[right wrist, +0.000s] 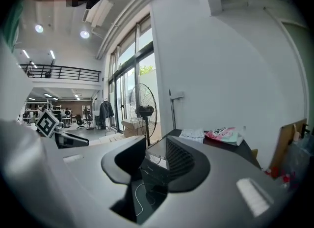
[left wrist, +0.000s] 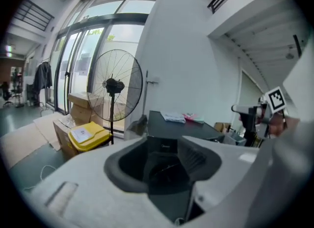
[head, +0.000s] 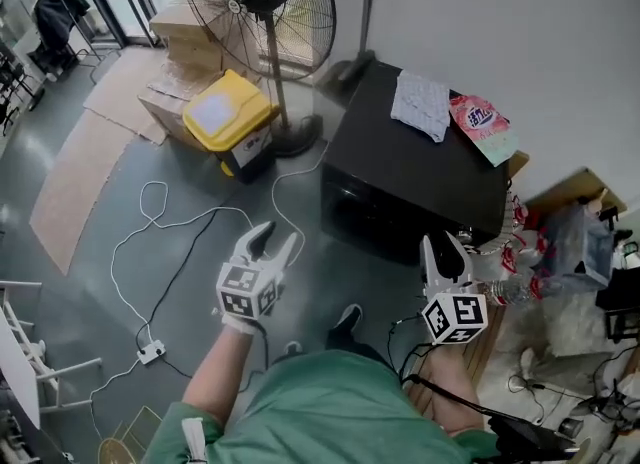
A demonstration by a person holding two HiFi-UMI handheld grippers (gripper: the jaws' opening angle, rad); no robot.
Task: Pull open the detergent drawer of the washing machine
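L gripper (head: 277, 235) & R gripper (head: 446, 244): jaws slightly apart, empty. Washing machine (head: 400, 167) ahead, not yet reached; detergent drawer not made out. Go in level, open wider, pull straight w/o twisting.

No legible text; print on pink packet (head: 483, 124) and white label (head: 211, 110) on yellow bin (head: 250, 100) too small to read

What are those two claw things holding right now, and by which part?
Nothing: the left gripper and right gripper are both empty, short of the washing machine.
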